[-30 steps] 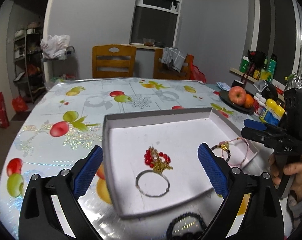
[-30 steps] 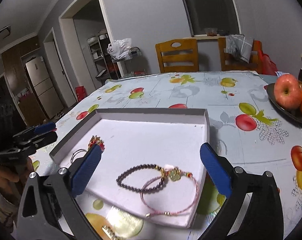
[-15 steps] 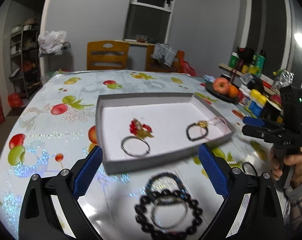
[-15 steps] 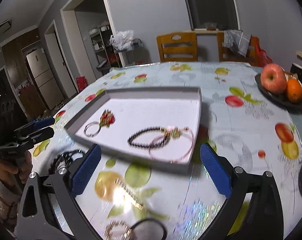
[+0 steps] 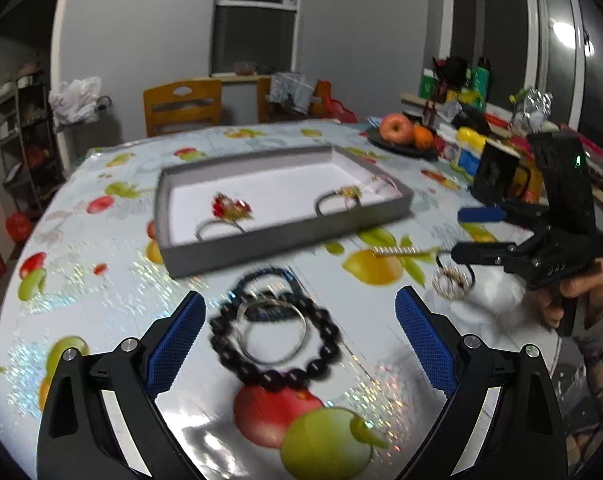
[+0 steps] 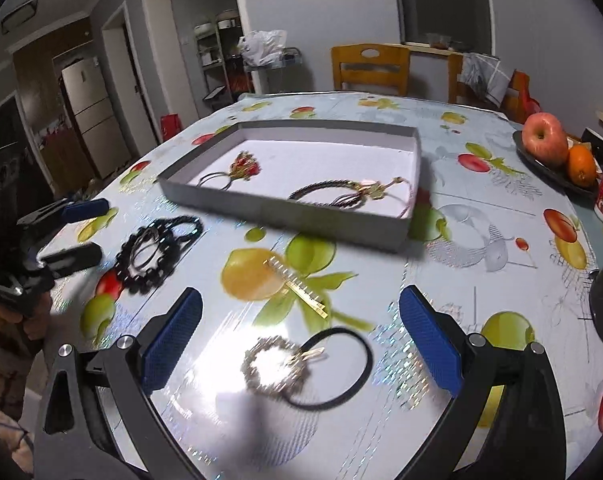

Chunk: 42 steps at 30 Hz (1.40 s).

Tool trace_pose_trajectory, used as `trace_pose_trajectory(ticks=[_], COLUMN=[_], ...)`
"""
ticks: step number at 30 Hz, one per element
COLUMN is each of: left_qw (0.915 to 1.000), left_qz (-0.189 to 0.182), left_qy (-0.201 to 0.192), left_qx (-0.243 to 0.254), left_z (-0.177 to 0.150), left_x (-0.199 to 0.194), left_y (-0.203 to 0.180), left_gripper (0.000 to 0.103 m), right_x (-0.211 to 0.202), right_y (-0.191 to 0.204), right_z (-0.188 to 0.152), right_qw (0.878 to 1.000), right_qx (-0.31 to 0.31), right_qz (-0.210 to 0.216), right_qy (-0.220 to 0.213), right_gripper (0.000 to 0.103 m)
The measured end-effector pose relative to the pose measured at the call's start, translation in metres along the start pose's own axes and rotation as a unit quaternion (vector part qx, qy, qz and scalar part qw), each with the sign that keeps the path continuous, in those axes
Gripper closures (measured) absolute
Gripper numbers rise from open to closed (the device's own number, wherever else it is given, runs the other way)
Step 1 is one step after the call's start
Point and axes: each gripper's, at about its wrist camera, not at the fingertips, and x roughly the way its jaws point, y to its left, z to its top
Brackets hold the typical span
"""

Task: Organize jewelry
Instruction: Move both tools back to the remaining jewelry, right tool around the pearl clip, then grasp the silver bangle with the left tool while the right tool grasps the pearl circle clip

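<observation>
A grey tray (image 5: 285, 236) (image 6: 285, 210) holds a red-and-gold charm ring (image 5: 229, 210) and a dark bracelet with a pink cord (image 6: 353, 194). On the table, a black bead bracelet (image 5: 275, 340) (image 6: 147, 256) lies with a silver bangle (image 5: 271, 332) and a dark cord bracelet (image 5: 267, 278). My left gripper (image 5: 297, 332) is open just before this pile. A silver bead ring on a black hair tie (image 6: 301, 364) and a gold bar clip (image 6: 297, 286) lie before my open right gripper (image 6: 301, 340).
A dark plate with an apple and an orange (image 6: 557, 152) stands at the table's right side, with bottles and jars (image 5: 469, 140) beyond. Wooden chairs (image 6: 371, 68) stand at the far edge. The fruit-print tablecloth (image 5: 101, 280) covers the table.
Both grippers have pulled back from over the tray toward the near table edge. The loose jewelry on the cloth has come into view between their fingers. Both stay open.
</observation>
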Motion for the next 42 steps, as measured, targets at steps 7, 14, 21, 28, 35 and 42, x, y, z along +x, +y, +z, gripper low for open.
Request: trace_pose_trajectory(ticks=[7, 14, 21, 28, 35, 42], left_qw=[0.9997, 0.9982, 0.9983, 0.9986, 0.9986, 0.9981], left_qz=[-0.018, -0.025, -0.025, -0.024, -0.019, -0.009], left_qy=[0.008, 0.004, 0.004, 0.002, 0.012, 0.016], left_qx=[-0.017, -0.055, -0.053, -0.046, -0.048, -0.059], left_z=[-0.008, -0.01, -0.01, -0.011, -0.01, -0.008], left_x=[0.002, 0.0, 0.0, -0.001, 0.003, 0.005], left_y=[0.0, 0.012, 0.01, 0.009, 0.01, 0.016], left_gripper=[0.008, 0.008, 0.008, 0.008, 0.008, 0.012], right_x=[0.002, -0.001, 0.006, 0.017, 0.012, 0.005], right_y=[0.013, 0.015, 0.032, 0.028, 0.025, 0.012], right_z=[-0.013, -0.017, -0.023, -0.024, -0.022, -0.022], right_qw=[0.999, 0.999, 0.995, 0.994, 0.996, 0.999], right_qx=[-0.028, -0.033, -0.076, -0.067, -0.061, -0.027], right_qz=[0.006, 0.002, 0.003, -0.012, -0.015, 0.005], right_qy=[0.017, 0.029, 0.061, 0.083, 0.067, 0.046], right_gripper=[0.006, 0.024, 0.031, 0.058, 0.062, 0.062])
